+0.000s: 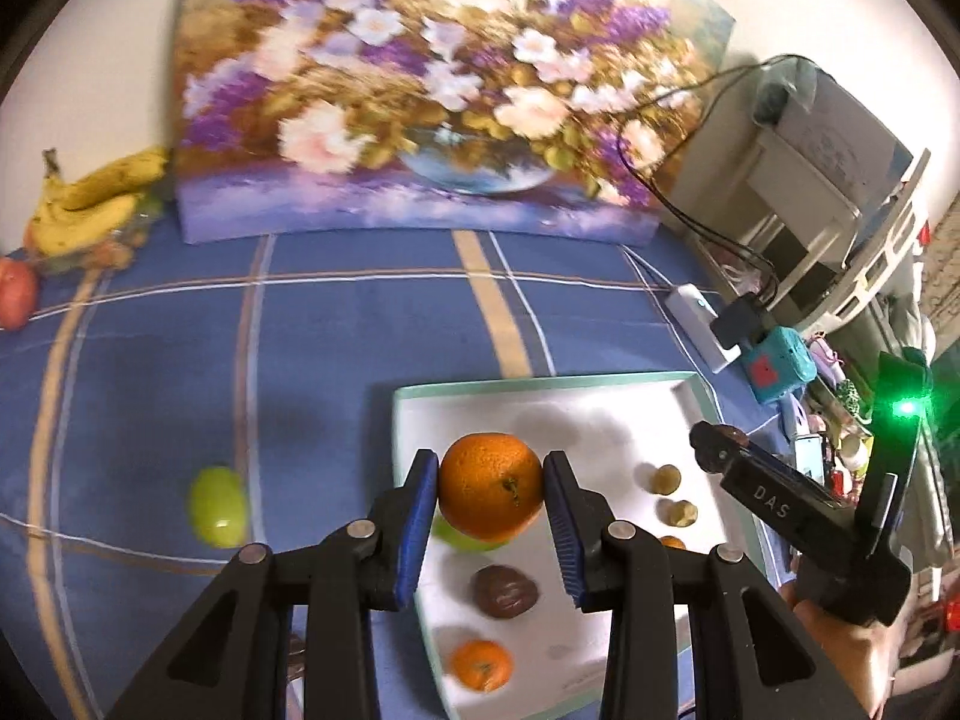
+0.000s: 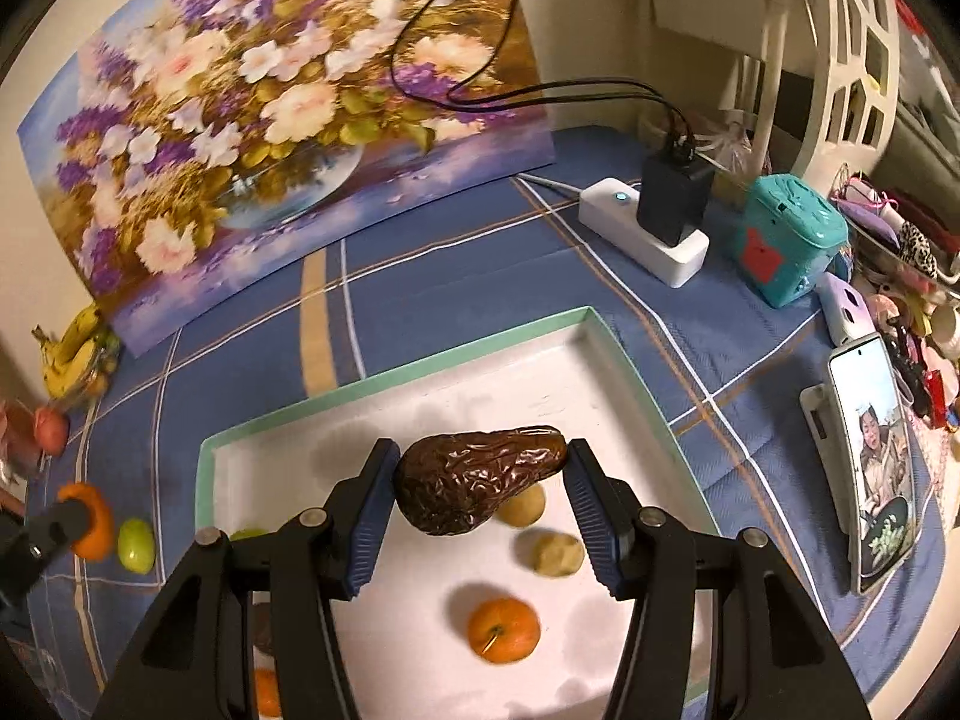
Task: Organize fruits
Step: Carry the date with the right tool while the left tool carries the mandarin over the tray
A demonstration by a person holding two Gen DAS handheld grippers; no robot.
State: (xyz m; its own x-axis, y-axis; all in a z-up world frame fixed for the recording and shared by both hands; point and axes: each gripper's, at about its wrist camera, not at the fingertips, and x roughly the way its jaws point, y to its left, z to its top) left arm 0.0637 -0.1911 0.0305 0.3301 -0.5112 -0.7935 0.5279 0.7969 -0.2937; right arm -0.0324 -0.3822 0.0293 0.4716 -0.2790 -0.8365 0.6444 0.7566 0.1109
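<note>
My left gripper (image 1: 491,468) is shut on a large orange (image 1: 491,486), held above the left part of a white tray with a green rim (image 1: 540,387). My right gripper (image 2: 483,462) is shut on a wrinkled dark brown pear-shaped fruit (image 2: 474,480) over the tray's middle (image 2: 420,360). In the tray lie a small orange (image 2: 503,629), two tan fruits (image 2: 558,552), a dark brown fruit (image 1: 504,591), another small orange (image 1: 482,666) and a green fruit (image 1: 462,537), partly hidden under the held orange. A green fruit (image 1: 218,506) lies on the cloth left of the tray.
Bananas (image 1: 90,204) and a red apple (image 1: 15,294) sit at the far left by a flower painting (image 1: 420,90). A power strip with a charger (image 2: 642,234), a teal box (image 2: 786,240) and a propped phone (image 2: 876,468) stand right of the tray.
</note>
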